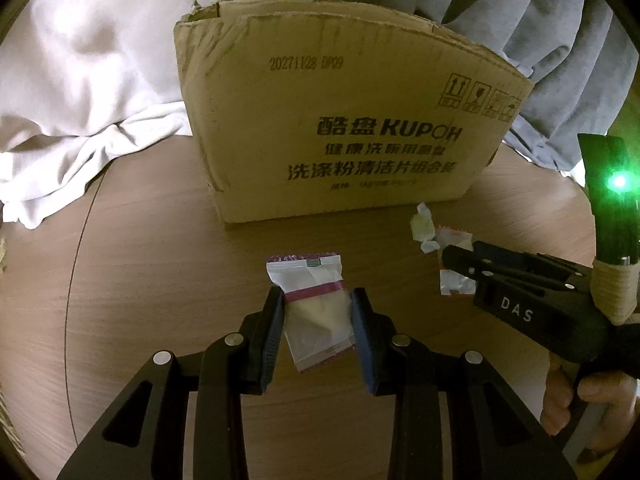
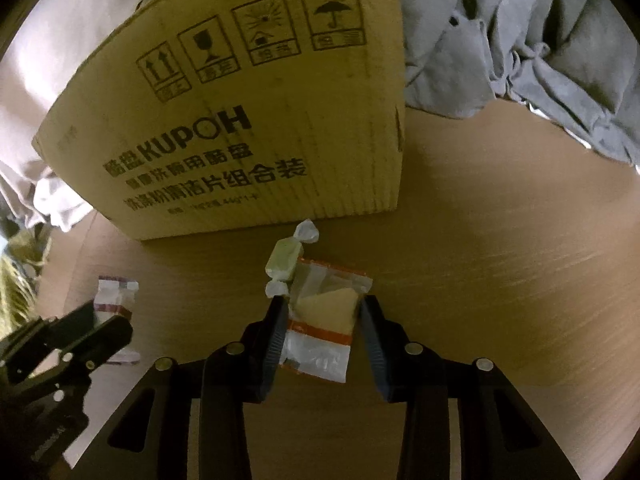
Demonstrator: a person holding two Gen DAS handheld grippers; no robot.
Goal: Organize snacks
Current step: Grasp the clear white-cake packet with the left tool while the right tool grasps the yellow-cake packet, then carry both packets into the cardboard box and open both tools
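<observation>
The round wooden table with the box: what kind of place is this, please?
Probably a home room, not a shop or lab. Loose clothing or bedding is piled along the wooden table, a reused cardboard box stands on it, and wrapped snacks lie around.

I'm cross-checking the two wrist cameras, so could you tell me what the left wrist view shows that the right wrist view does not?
Only the left wrist view shows the date stamp on the cardboard box, its torn top edge, and the green light. Only the right shows the umbrella symbol clearly. Both show the box, the wooden table, the purple-striped packet, orange-striped packet and wrapped candy.
</observation>
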